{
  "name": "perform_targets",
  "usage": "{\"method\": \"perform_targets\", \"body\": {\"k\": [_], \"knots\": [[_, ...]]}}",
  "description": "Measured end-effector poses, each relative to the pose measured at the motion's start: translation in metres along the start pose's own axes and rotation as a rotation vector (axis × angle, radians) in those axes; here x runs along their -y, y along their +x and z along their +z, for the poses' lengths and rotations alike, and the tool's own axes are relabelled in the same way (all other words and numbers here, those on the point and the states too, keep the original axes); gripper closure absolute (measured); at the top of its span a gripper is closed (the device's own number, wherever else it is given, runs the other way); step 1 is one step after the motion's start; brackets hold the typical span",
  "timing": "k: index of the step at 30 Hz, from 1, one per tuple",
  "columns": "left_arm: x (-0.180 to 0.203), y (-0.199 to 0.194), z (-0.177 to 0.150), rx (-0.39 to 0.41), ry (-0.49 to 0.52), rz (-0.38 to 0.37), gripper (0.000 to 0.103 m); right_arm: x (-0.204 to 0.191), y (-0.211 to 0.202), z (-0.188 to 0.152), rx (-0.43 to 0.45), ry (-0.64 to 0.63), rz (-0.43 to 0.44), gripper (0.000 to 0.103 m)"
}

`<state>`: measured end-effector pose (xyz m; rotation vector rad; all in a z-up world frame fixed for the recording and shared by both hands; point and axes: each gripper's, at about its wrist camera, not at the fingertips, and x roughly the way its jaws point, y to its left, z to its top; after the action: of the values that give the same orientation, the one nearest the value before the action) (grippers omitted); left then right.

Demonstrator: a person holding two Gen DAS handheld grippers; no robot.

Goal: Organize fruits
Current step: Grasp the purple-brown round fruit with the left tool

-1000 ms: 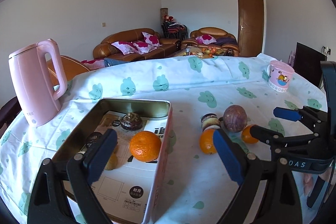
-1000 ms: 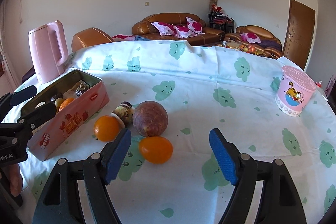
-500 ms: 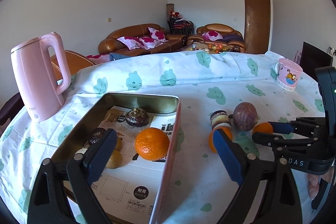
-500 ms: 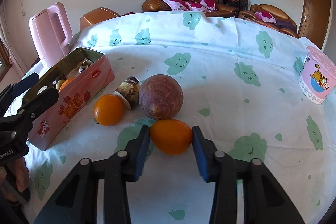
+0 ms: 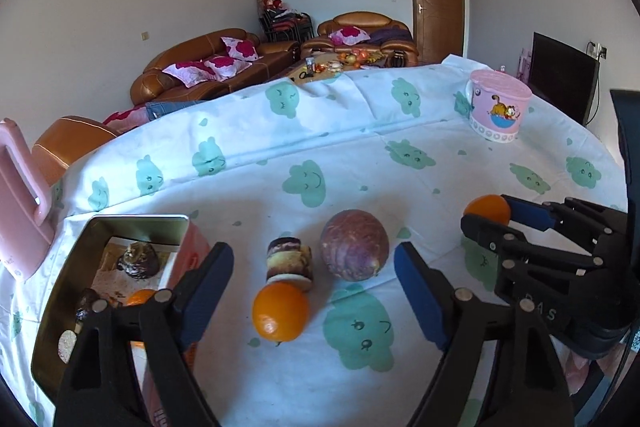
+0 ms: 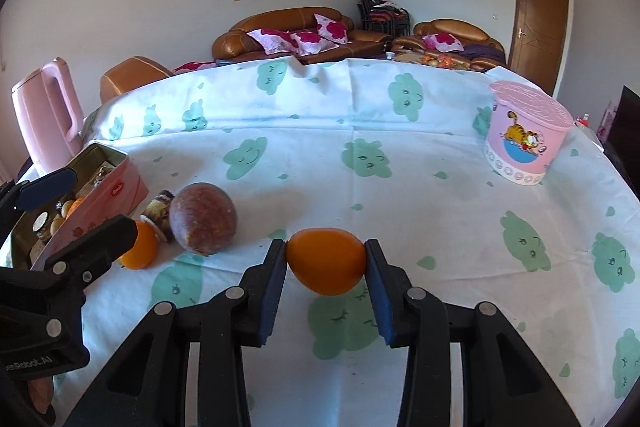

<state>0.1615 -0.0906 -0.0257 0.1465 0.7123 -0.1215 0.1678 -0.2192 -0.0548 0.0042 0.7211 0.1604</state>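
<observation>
The fingers of the right gripper press from both sides on a small oval orange fruit, which sits between the blue pads above the cloud-patterned cloth of the desk; whether it is lifted clear of the cloth cannot be told. The left gripper has just been closing its fingers, yet they stand fairly wide and touch nothing; a round orange lies on the cloth between them, nearer the left pad but apart from both.

Just behind that orange, touching it, a small brown-and-cream cake lies on its side, and right beside the cake rests a larger mottled purple fruit. To the left stands an open pink tin with a paper lining, holding another orange, a dark chocolate-coloured piece and some smaller items too hidden by the finger to tell. A pink kettle stands at the desk's left edge beyond the tin, and a pink cartoon-printed cup stands well apart at the far right. Brown sofas with red-flowered cushions line the wall behind.
</observation>
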Motion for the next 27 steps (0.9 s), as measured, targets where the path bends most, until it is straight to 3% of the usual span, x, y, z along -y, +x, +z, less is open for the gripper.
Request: {"method": "perform_targets", "body": {"k": [5, 6, 9, 10, 15, 20, 27], "knots": [[0.017, 0.03, 0.008, -0.067, 0.035, -0.005, 0.03, 0.012, 0.001, 0.001, -0.004, 0.047, 0.016, 0.062], [0.018, 0.035, 0.008, -0.08, 0.035, -0.008, 0.037, 0.013, 0.0, 0.0, -0.003, 0.052, 0.016, 0.062], [0.023, 0.042, 0.009, -0.076, 0.055, 0.002, 0.041, 0.016, 0.0, 0.0, -0.003, 0.067, 0.022, 0.062], [0.024, 0.042, 0.008, -0.07, 0.058, -0.007, 0.053, 0.016, 0.0, -0.001, -0.003, 0.068, 0.023, 0.062], [0.031, 0.036, 0.002, -0.037, 0.1, 0.013, 0.054, 0.015, -0.002, 0.0, 0.012, 0.063, 0.022, 0.062], [0.028, 0.027, -0.001, -0.017, 0.068, -0.018, 0.054, 0.013, -0.009, -0.001, 0.049, 0.05, 0.015, 0.062], [0.029, 0.006, -0.006, 0.076, 0.067, -0.012, 0.054, 0.008, -0.022, -0.002, 0.111, 0.022, 0.014, 0.062]]}}
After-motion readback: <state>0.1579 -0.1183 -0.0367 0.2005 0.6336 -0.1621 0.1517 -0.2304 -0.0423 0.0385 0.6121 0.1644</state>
